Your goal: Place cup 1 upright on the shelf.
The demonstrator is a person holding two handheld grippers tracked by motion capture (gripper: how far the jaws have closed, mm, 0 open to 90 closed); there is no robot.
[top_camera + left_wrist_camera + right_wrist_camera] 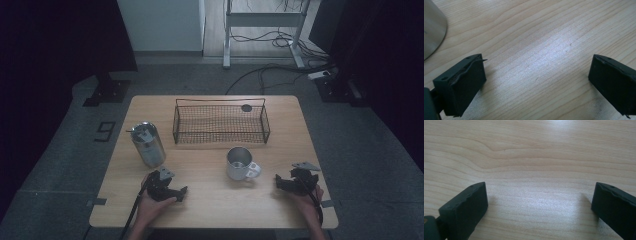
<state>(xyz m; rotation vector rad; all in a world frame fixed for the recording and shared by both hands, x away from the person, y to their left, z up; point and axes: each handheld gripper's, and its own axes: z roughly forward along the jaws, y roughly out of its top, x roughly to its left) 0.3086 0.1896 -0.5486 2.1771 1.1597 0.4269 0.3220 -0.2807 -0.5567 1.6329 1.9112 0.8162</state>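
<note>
Resting low on the table (210, 200), the left gripper (172, 192) and right gripper (285, 184) sit wide and empty, flanking the steel mug (240, 163), seemingly poised to reach in.

My left gripper (176, 192) and right gripper (281, 182) are both black, each with two blocky rectangular jaws showing small screw holes on their top faces. A grey three-cornered plate (306, 166) caps each one. A dark cable (134, 210) trails from each. My forearms are bare, without sleeves.
</note>
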